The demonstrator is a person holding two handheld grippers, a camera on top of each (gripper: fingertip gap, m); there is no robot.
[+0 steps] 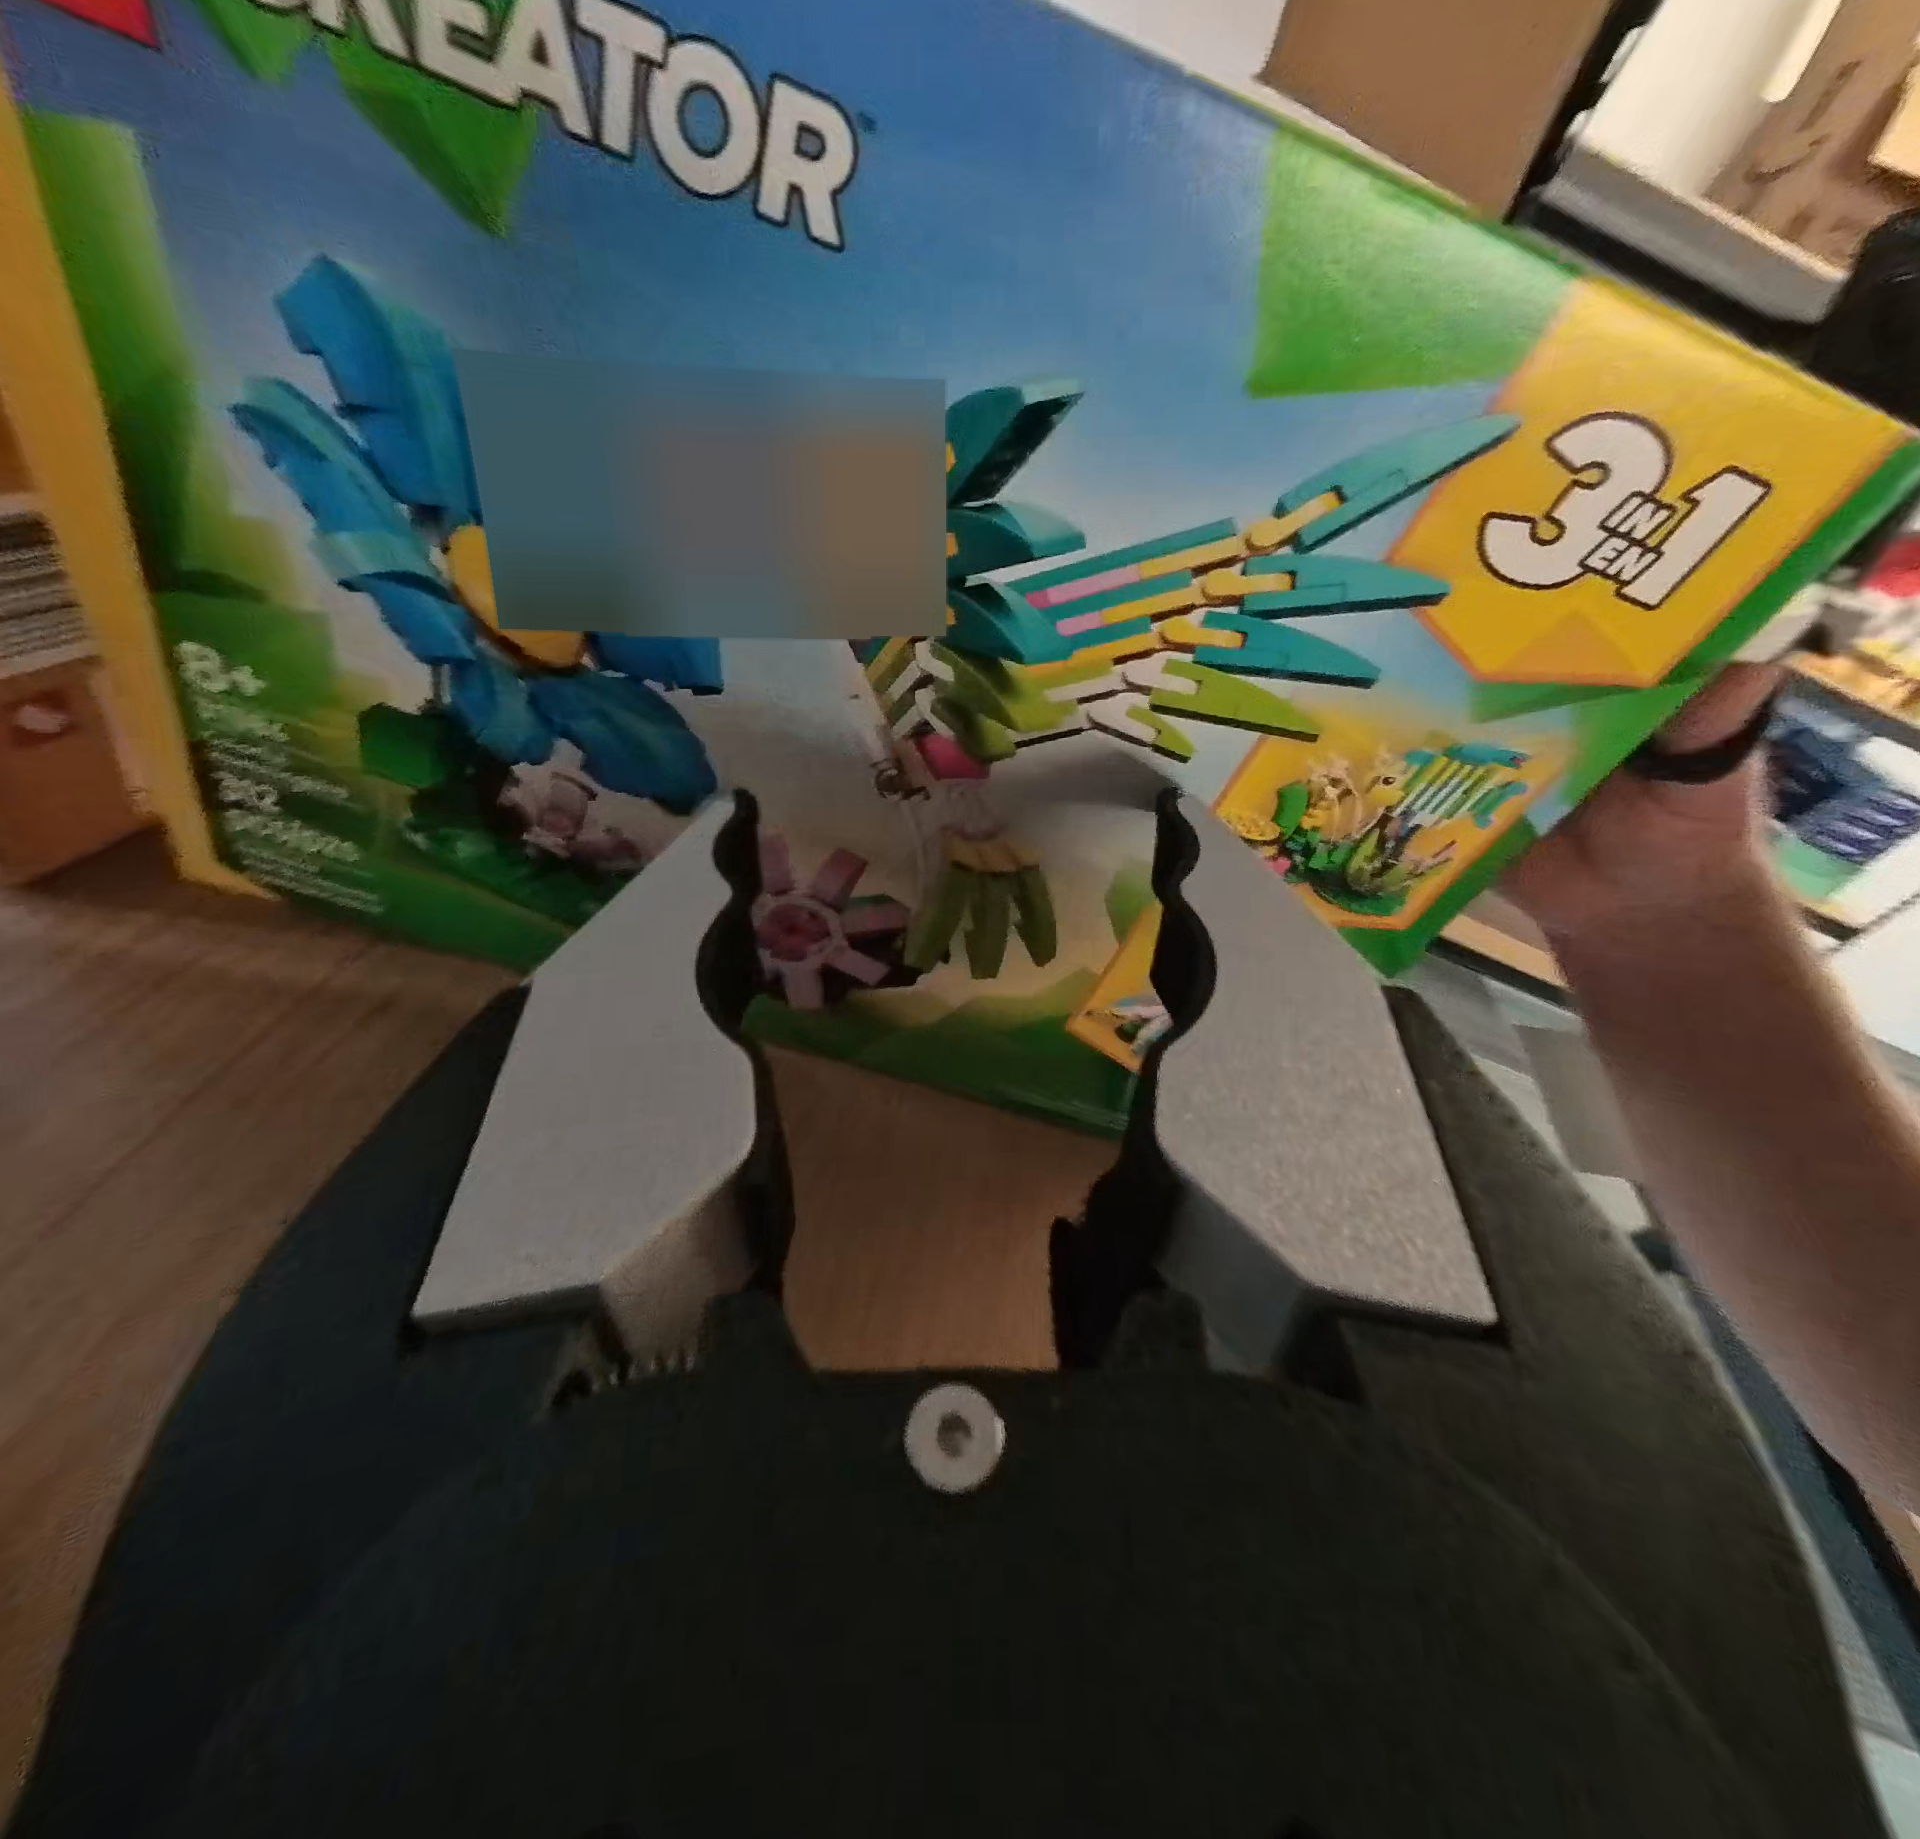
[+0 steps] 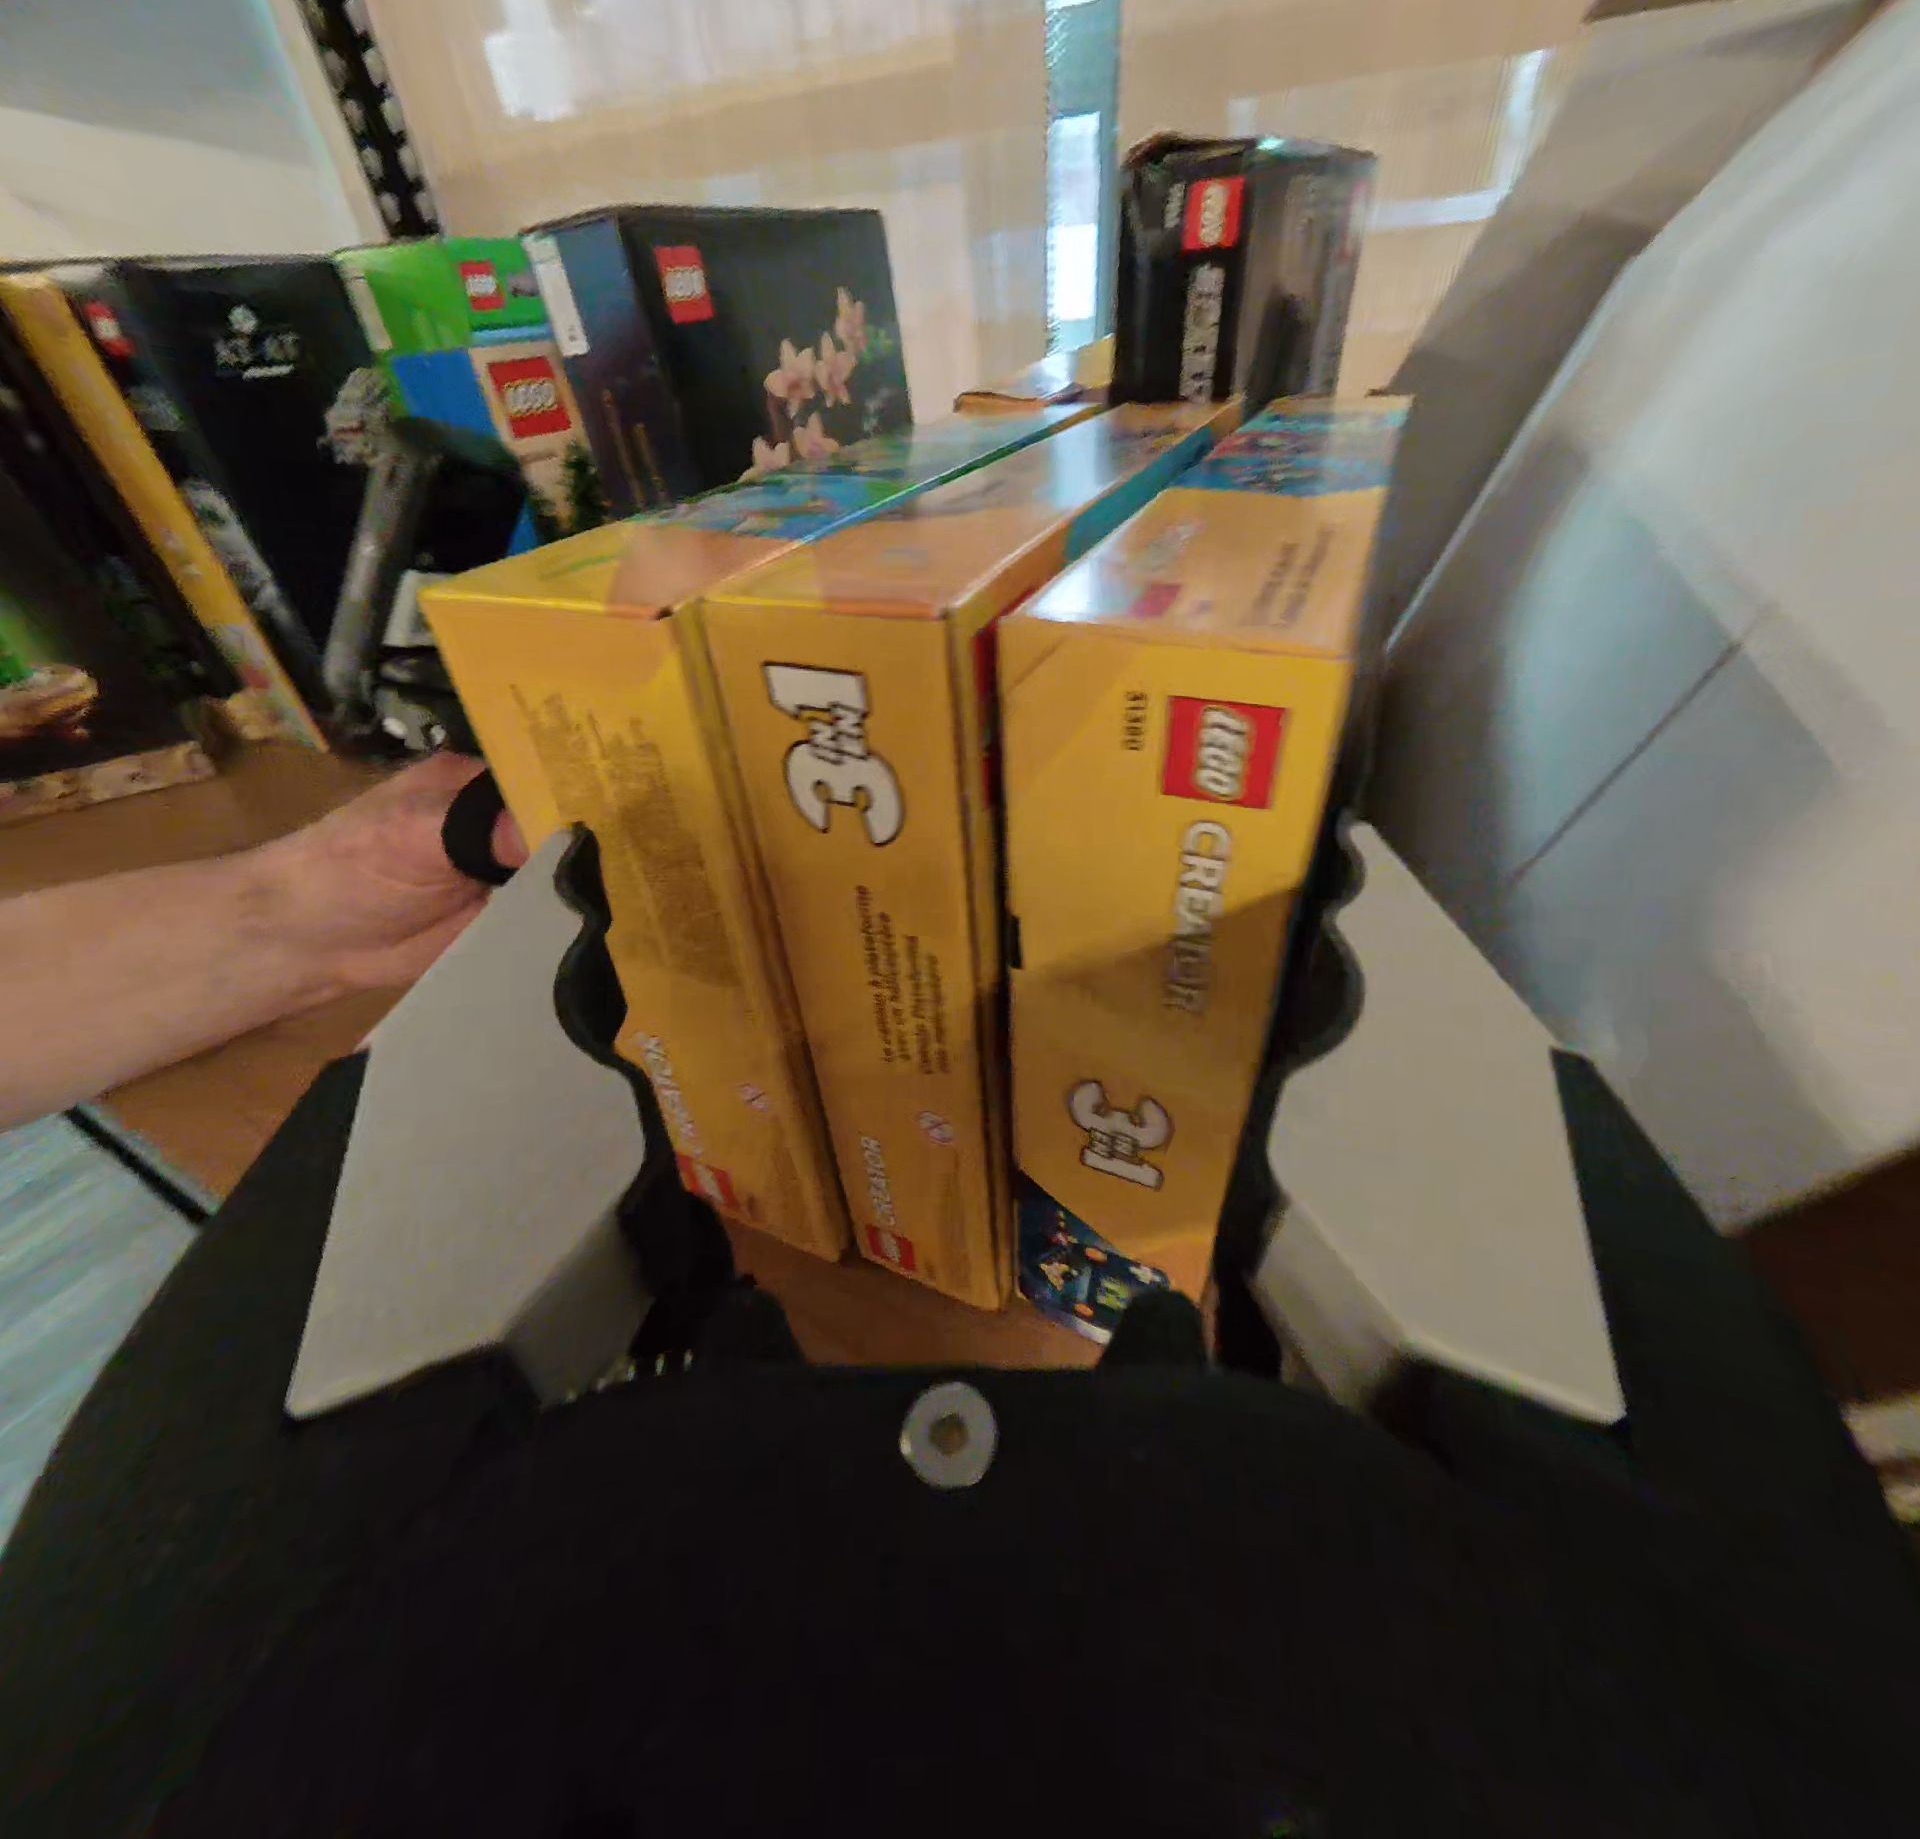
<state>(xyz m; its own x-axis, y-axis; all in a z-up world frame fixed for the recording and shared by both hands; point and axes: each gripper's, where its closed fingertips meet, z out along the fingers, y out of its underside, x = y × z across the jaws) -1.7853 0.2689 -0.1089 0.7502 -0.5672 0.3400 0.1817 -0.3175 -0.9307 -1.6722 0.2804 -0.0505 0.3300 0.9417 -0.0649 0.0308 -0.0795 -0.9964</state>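
Just ahead of my left gripper [image 1: 956, 813] stands a big colourful toy box [image 1: 1039, 283], its printed face towards me and its lower edge on the wooden worktop [image 1: 208, 1062]. The fingers are spread about halfway with only air between them. A hand [image 1: 1662, 854] touches the box's right end.

Between the fingers of my right gripper [image 2: 961, 844], spread very wide, three yellow box ends [image 2: 883, 906] stand side by side. The pads sit right beside the outer two (whether they press, I cannot tell). A large pale carton [image 2: 1662, 646] is to the right, with dark boxes [image 2: 727, 335] beyond on the left.
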